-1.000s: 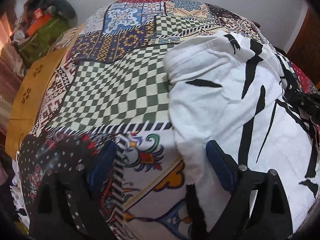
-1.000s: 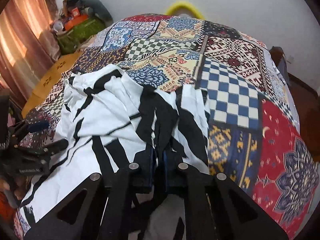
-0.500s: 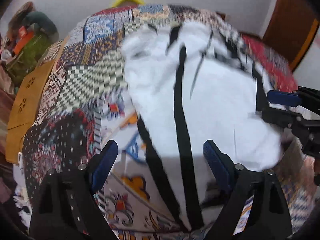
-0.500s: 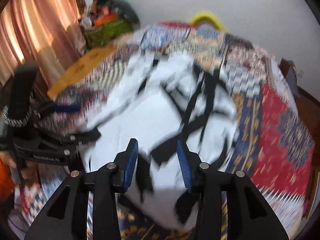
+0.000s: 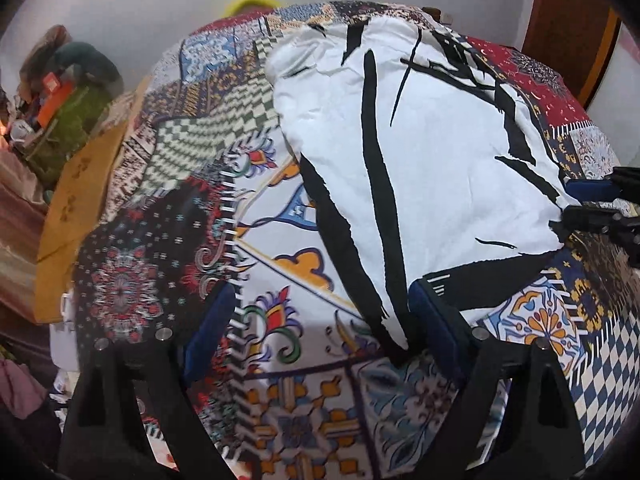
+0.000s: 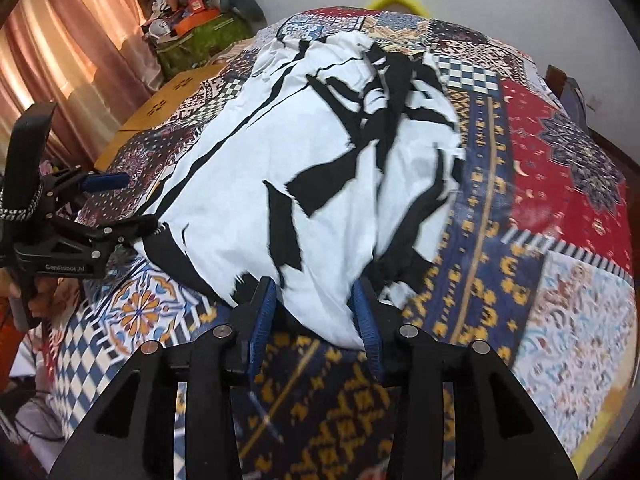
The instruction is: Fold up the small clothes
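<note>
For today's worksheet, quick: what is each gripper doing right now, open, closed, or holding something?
Left gripper: open, holding nothing.
Right gripper: open, jaws just parted; white garment edge lies loose between them.

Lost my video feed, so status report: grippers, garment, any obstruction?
Left gripper open, empty. Right gripper just opened, hem of the white-and-black garment loose between its jaws. Garment spread on the patchwork bedspread, unfolded. Nothing in the way.

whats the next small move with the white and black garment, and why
Probably close both grippers on its near edge. The white and black printed garment lies spread on the patchwork bedspread; the right gripper and left gripper are open, neither pinching it.
</note>
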Demonstrator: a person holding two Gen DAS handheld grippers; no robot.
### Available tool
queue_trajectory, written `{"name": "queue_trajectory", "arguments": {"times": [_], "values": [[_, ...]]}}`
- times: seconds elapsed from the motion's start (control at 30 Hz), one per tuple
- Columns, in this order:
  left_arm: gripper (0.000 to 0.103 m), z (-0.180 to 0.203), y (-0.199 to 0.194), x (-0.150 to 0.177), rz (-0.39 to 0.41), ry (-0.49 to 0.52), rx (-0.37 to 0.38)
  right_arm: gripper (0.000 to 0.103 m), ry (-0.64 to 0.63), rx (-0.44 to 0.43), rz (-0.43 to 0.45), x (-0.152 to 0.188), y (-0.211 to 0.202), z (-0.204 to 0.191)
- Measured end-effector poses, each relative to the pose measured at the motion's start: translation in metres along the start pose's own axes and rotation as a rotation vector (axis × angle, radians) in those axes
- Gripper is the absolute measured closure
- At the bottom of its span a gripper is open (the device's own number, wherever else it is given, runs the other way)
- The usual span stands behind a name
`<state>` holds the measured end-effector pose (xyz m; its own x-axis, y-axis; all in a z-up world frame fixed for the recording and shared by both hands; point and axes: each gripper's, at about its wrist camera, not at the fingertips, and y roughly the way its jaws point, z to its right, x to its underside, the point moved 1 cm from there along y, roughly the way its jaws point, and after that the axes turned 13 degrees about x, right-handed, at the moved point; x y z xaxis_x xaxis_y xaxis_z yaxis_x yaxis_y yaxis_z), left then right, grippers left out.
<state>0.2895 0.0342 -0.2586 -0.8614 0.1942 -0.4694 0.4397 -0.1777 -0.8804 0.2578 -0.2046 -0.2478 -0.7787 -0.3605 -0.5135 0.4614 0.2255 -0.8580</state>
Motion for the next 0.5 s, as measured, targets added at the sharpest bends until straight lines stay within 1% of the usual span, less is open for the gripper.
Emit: {"name": "queue_trajectory", "arguments": {"times": [0.1, 0.17, 0.23, 0.33, 0.37, 0.43, 0.5], "values": [[0.014, -0.006, -0.015, -0.005, 0.038, -0.012, -0.007, 0.066, 0.023, 0.005, 0.039, -0.005, -0.015, 0.01], [0.014, -0.014, -0.025, -0.014, 0.079, -0.041, -0.01, 0.061, 0.045, 0.0, 0.084, -0.016, -0.026, 0.017], [0.014, -0.024, -0.031, -0.027, 0.11, -0.074, -0.011, 0.061, 0.055, -0.007, 0.124, -0.029, -0.032, 0.018], [0.014, -0.04, -0.026, -0.053, 0.14, -0.119, -0.046, 0.06, 0.052, -0.027, 0.17, -0.061, -0.031, 0.012], [0.014, -0.047, -0.022, -0.063, 0.145, -0.14, -0.047, 0.06, 0.047, -0.033, 0.182, -0.074, -0.027, 0.008], [0.014, -0.06, -0.009, -0.083, 0.15, -0.203, -0.019, 0.06, 0.025, -0.056, 0.2, -0.099, -0.015, -0.003], [0.014, -0.072, 0.007, -0.1, 0.149, -0.253, 0.02, 0.06, 0.01, -0.066, 0.198, -0.118, -0.002, -0.01]]}}
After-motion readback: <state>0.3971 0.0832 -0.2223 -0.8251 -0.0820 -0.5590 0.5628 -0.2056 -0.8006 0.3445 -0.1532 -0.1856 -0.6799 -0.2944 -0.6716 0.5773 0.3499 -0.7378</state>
